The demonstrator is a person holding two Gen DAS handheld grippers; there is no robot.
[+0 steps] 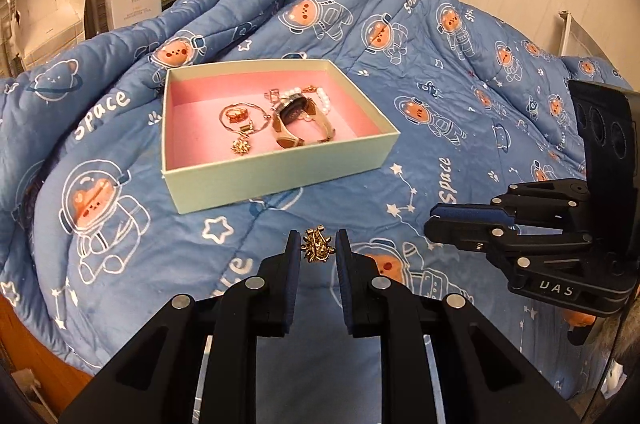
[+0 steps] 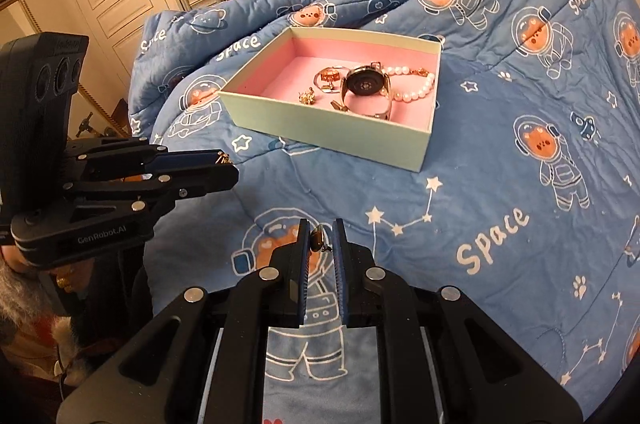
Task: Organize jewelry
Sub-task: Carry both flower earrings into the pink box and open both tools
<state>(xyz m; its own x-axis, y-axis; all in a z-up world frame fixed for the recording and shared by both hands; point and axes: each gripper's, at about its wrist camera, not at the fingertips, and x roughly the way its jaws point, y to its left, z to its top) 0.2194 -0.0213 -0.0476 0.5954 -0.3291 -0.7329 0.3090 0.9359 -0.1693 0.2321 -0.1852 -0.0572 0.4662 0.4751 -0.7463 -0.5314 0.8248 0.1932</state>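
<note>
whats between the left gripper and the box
Only bare blue quilt; the left wrist view shows nothing lying between the left gripper and the box.

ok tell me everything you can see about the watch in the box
The watch lies inside the open pale green box on its pink lining. It has a round dark face in a metallic case, with a crown at the rim, and a beige strap curled into a loop, so it sits tilted on its side. A pearl bracelet lies against it on one side and thin gold rings on the other. Neither gripper touches it.
</note>
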